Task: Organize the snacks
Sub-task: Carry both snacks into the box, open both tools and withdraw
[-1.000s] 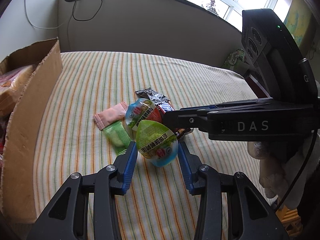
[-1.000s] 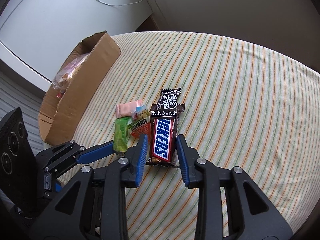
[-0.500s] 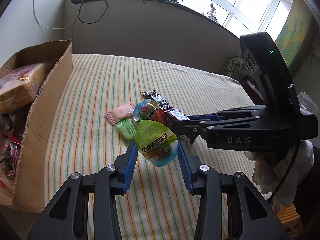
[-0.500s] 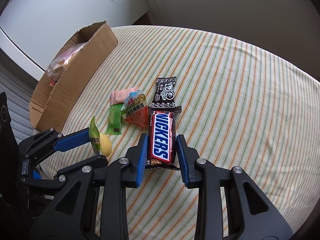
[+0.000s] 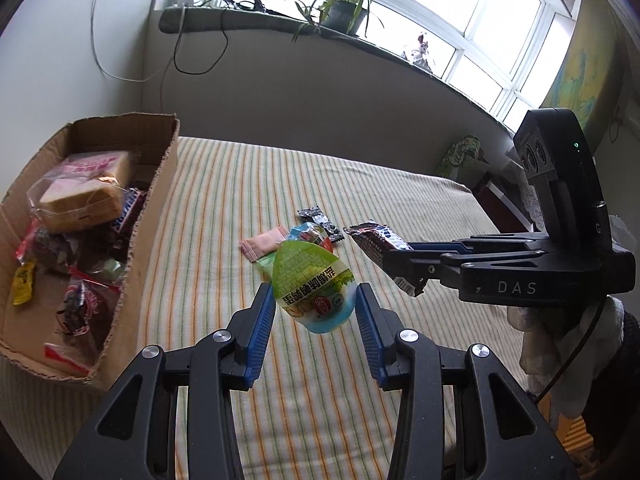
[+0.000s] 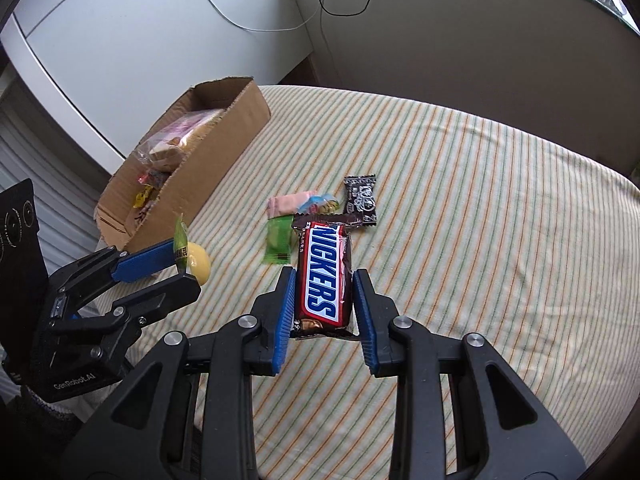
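bright window (image 5: 460, 28) daylight, sharp focus, fisheye-warped edges.

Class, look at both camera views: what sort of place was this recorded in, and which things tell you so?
Probably a room in a home, perhaps a bedroom. A striped cloth covers a wide soft-looking surface, a potted plant stands on the window ledge, and a cardboard box holds snack packets.

Box (image 5: 160, 200) wall stands at left of frame; striped bed (image 5: 360, 184) beyond the wrapper cluster (image 5: 280, 240) lies bare, passable.
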`<state>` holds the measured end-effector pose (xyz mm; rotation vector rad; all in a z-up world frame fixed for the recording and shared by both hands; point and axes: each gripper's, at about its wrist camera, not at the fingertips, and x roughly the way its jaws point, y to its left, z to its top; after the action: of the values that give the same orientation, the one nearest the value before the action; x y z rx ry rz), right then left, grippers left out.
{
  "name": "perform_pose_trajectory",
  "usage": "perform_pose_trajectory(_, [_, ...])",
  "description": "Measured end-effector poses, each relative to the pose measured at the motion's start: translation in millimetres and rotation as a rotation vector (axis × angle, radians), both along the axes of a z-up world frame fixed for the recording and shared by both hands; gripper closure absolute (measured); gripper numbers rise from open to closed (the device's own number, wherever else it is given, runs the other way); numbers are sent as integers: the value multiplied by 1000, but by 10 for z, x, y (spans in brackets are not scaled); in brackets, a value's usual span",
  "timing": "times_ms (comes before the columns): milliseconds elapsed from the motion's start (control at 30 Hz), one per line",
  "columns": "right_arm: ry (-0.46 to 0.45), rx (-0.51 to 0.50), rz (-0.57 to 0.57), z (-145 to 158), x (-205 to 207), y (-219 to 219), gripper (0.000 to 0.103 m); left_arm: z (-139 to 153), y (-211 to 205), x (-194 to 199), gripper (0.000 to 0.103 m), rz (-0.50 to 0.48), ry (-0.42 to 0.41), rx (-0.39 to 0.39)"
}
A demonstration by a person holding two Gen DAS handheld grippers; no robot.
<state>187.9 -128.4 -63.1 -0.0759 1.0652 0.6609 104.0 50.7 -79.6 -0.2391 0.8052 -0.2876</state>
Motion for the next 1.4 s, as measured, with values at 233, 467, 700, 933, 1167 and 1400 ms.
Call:
perform_pose_trajectory(233, [-34, 26, 71, 202, -188, 380, 73, 129, 314, -138, 63, 62, -40, -1])
perform_pose_trajectory(467, [-50, 43, 141, 332, -345, 796, 73, 204, 741, -245, 63, 155, -67, 0])
perform_pose_trajectory(700, [-54, 52, 193, 359, -413, 1180, 73, 198, 1140, -325, 63, 238, -66, 17])
perform_pose_trajectory(933, [-45, 76, 207, 329, -367, 1520, 73, 151, 1412, -375, 63, 305, -55, 29])
perform_pose_trajectory(1167, [-44, 51, 223, 220, -324, 1814, 73, 128, 1516, -362, 63, 333, -52, 35])
perform_pose_trajectory(1400, [-41, 33, 222, 141, -263, 1886, 73, 112, 1576, -348, 62, 344, -48, 37])
